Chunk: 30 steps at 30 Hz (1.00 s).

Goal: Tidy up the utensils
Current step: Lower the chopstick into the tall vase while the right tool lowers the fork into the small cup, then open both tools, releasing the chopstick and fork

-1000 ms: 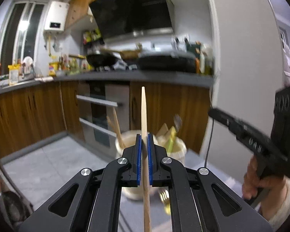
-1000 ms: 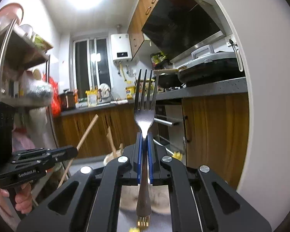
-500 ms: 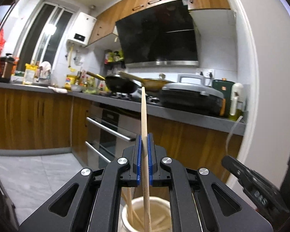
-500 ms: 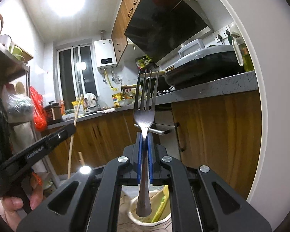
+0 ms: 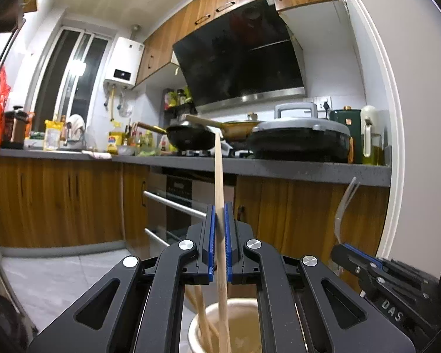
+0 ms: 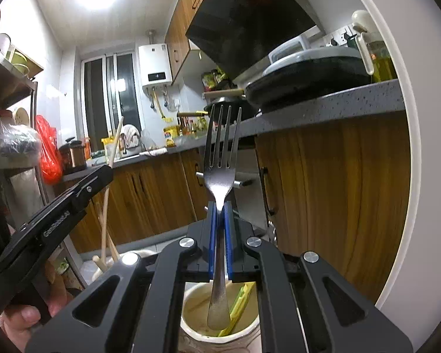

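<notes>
Between the blue pads of the left gripper [image 5: 219,229] a wooden chopstick [image 5: 218,176] is clamped upright, its lower end inside the cream holder [image 5: 203,320] below; the right gripper [image 6: 220,220] pinches a steel fork [image 6: 222,158], tines up, handle tip over a pale cup [image 6: 191,328] beneath.

Grippers [image 5: 219,229] [image 6: 220,223] were black with blue pads [image 5: 211,244]. Chopstick [image 5: 219,194] was pale wood, fork [image 6: 222,170] silver, cup [image 6: 191,328] cream, cabinets [image 5: 58,203] brown woodgrain, counter [image 6: 338,100] speckled grey.
</notes>
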Tool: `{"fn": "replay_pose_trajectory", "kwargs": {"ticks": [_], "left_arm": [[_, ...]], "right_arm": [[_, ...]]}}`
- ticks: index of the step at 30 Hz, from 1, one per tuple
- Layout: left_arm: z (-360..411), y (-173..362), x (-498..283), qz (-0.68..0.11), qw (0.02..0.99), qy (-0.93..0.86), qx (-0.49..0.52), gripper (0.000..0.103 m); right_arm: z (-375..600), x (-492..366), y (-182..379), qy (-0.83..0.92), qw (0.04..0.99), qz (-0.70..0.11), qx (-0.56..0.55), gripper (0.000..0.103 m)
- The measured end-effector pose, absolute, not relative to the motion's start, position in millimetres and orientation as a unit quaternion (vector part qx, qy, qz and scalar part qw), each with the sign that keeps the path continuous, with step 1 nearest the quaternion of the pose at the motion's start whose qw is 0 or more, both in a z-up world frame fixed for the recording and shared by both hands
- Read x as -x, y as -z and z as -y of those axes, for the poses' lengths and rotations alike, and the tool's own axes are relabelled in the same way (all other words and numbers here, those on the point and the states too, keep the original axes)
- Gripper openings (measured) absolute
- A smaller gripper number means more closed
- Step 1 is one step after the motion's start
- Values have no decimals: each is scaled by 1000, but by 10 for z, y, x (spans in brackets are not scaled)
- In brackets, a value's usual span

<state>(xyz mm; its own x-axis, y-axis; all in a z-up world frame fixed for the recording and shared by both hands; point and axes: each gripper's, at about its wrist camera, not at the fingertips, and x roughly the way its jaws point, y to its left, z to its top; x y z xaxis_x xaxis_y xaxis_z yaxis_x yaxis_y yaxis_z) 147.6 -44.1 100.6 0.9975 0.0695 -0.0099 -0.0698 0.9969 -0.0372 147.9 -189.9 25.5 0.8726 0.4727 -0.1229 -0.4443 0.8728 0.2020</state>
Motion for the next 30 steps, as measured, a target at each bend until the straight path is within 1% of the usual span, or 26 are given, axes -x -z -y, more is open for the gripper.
{"fn": "replay_pose_trajectory", "kwargs": {"ticks": [5,11,20,21,23,25,26,27,28,29,30], "left_arm": [[402,-915,-1305,-14,999,-38,4,7],[377,-784,-1146,-63,998,-30,-8,7],[333,-681,-1095,-95,995,-24,-1,8],[333,-679,-1092,-97,995,-25,-1,9],[336,-676,-1066,-96,995,-26,-3,19],[340,-678,-1033,-94,995,-25,-4,22],[343,-683,-1026,-94,995,-25,-3,26],[341,-685,-1022,-94,995,-24,-1,29],[336,-690,-1001,-94,995,-22,2,38],[330,-696,-975,-93,995,-21,5,45],[329,-703,-950,-92,995,-21,6,47]], "right_arm": [[1880,-1403,-219,-222,967,-104,-63,5],[1814,-1327,-93,-220,965,-137,-32,5],[1793,-1339,1,-230,958,-167,-26,5],[1798,-1350,15,-231,957,-173,-27,5],[1817,-1375,39,-232,955,-184,-30,5],[1839,-1370,33,-232,954,-185,-34,8],[1850,-1353,22,-231,955,-182,-33,10],[1863,-1337,7,-232,956,-178,-35,18],[1883,-1341,-9,-235,955,-175,-38,29],[1909,-1321,-23,-237,956,-170,-42,33],[1920,-1302,-30,-236,956,-168,-42,33]]}}
